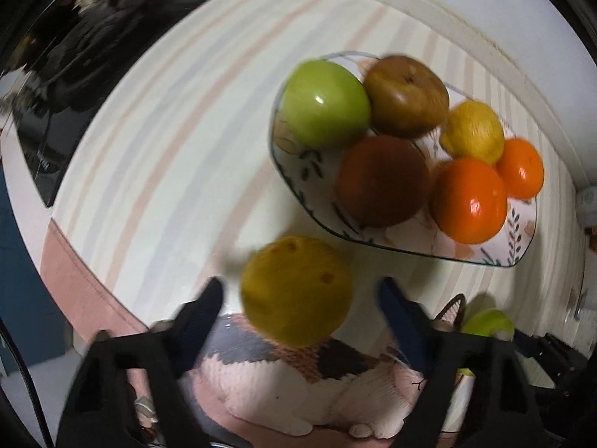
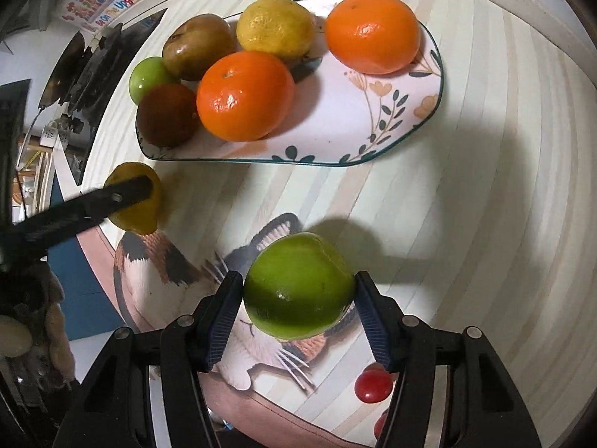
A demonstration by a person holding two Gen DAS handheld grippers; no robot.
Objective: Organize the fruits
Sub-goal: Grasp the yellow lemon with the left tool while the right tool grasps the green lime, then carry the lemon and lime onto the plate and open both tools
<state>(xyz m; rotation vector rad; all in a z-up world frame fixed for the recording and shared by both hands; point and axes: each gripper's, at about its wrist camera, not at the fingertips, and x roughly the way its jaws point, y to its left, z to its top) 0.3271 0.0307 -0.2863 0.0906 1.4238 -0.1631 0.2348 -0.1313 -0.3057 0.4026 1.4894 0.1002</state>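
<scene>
My right tongs [image 2: 298, 298] hold a green fruit [image 2: 298, 286], both ribbed pads pressed to its sides, above the cat picture [image 2: 160, 261] on the striped cloth [image 2: 466, 224]. My left tongs [image 1: 298, 295] stand half open around a yellow-brown fruit [image 1: 296, 293]; a gap shows on each side in the left wrist view, though that picture is blurred, so I cannot say for certain that neither pad touches. In the right wrist view one left finger [image 2: 127, 190] crosses in front of this fruit. Beyond both lies the flowered plate [image 2: 373, 112] on the desk, carrying two oranges [image 2: 244, 95] [image 2: 373, 31], a lemon [image 2: 276, 28], a brown pear-like fruit [image 2: 197, 50], a dark brown round fruit [image 2: 166, 114] and a green apple [image 2: 149, 76], the fruits crowded toward one end. A small red object [image 2: 373, 386] lies near the right tongs.
</scene>
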